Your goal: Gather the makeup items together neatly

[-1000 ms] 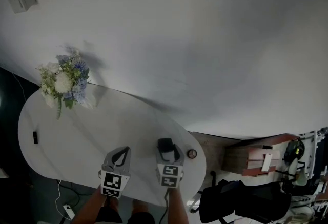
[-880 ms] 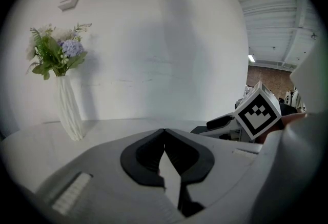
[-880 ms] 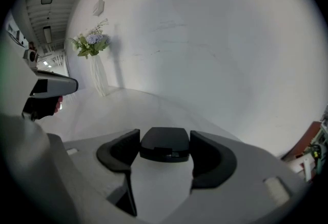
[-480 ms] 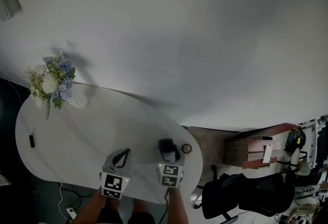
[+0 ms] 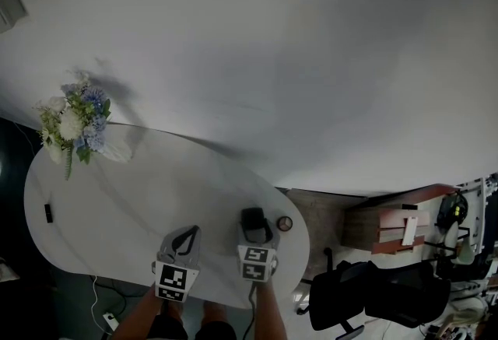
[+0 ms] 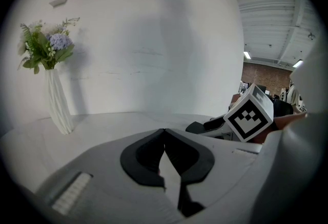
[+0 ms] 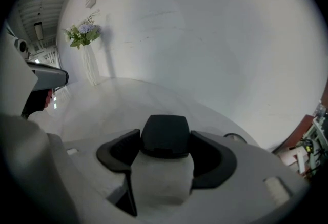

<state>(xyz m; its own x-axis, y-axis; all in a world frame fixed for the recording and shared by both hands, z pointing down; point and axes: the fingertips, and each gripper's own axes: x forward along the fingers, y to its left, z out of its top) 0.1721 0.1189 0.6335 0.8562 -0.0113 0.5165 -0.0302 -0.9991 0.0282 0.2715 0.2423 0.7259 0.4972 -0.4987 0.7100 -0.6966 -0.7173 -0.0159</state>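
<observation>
Gripping item 1, a black compact [image 7: 165,136] with rounded corners: the right gripper [image 5: 253,225], its jaws spread wide with a pad against each side of the case. The compact is over the near right end of the table [image 5: 140,191]; whether it rests on the surface or hangs just above it cannot be told.

Item 2: a small round dark-rimmed container [image 5: 285,223], on the table just right of the compact, close to the table's right edge and apart from the gripper.

Item 3: a small dark oblong thing [image 5: 48,212], alone near the table's far left edge, well apart from the other two; too small to identify.

Left gripper [image 6: 164,131]: jaws closed tip to tip with nothing between them, held over the near edge of the table beside the right gripper.

Table: white, oval, set against a plain white wall [image 5: 272,58].

Vase of flowers [image 6: 51,64]: tall white ribbed vase, upright, blue and white blooms with green leaves, at the table's far left end by the wall.

Black office chair [image 5: 373,296]: on the floor to the right of the table.
</observation>
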